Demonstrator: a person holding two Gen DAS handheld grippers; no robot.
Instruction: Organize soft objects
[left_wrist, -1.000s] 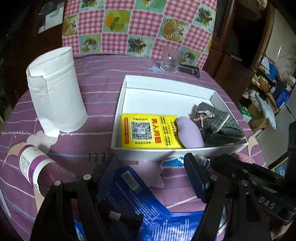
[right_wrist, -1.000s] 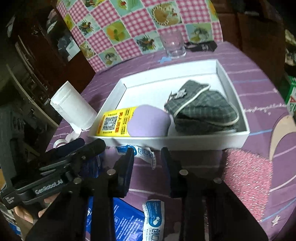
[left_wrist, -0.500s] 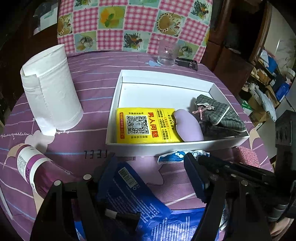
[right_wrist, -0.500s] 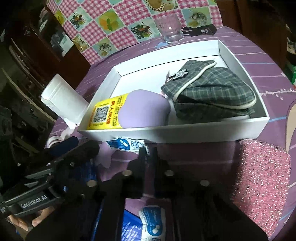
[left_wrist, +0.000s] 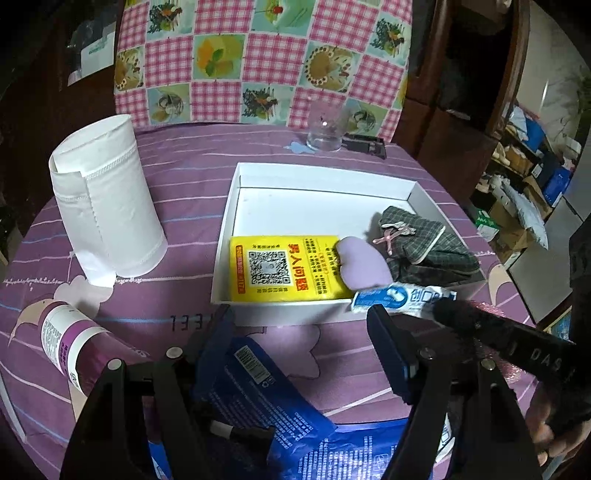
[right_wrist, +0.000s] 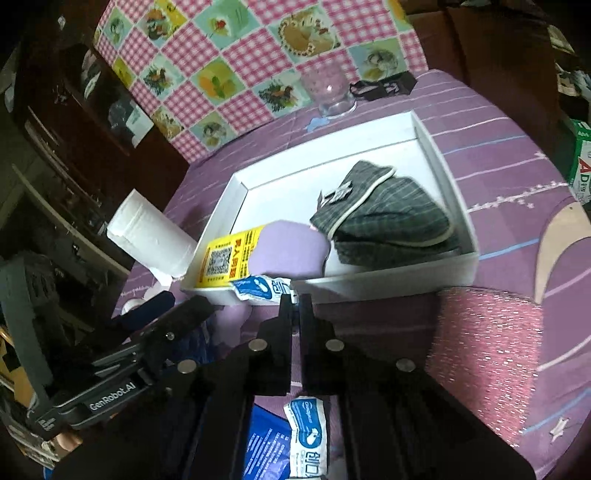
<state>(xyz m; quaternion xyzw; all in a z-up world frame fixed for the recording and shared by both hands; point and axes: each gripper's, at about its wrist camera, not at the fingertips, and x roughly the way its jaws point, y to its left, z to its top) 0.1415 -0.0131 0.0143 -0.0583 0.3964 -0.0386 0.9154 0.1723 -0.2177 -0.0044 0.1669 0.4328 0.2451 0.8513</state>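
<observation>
A white tray (left_wrist: 229, 221) (right_wrist: 454, 173) holds a yellow packet (left_wrist: 280, 267) (right_wrist: 221, 260), a lilac heart-shaped pad (left_wrist: 364, 266) (right_wrist: 288, 249) and a grey plaid pouch (left_wrist: 424, 243) (right_wrist: 380, 221). My right gripper (right_wrist: 294, 299) is shut on a small white-and-blue sachet (right_wrist: 260, 290) (left_wrist: 400, 297) and holds it lifted at the tray's front wall. My left gripper (left_wrist: 299, 343) is open above a blue plastic bag (left_wrist: 266, 391) on the purple cloth. A pink sponge (right_wrist: 484, 354) lies right of the right gripper.
A paper roll (left_wrist: 105, 203) (right_wrist: 147, 232) stands left of the tray. A purple bottle (left_wrist: 74, 347) lies at the near left. A glass (left_wrist: 325, 129) (right_wrist: 330, 90) and a black object (left_wrist: 364, 142) stand behind the tray. Another sachet (right_wrist: 308, 428) lies near the blue bag.
My right gripper closed on the sachet in front of the tray and lifted it up to the tray's front wall. The left gripper stayed open over the blue bag.
</observation>
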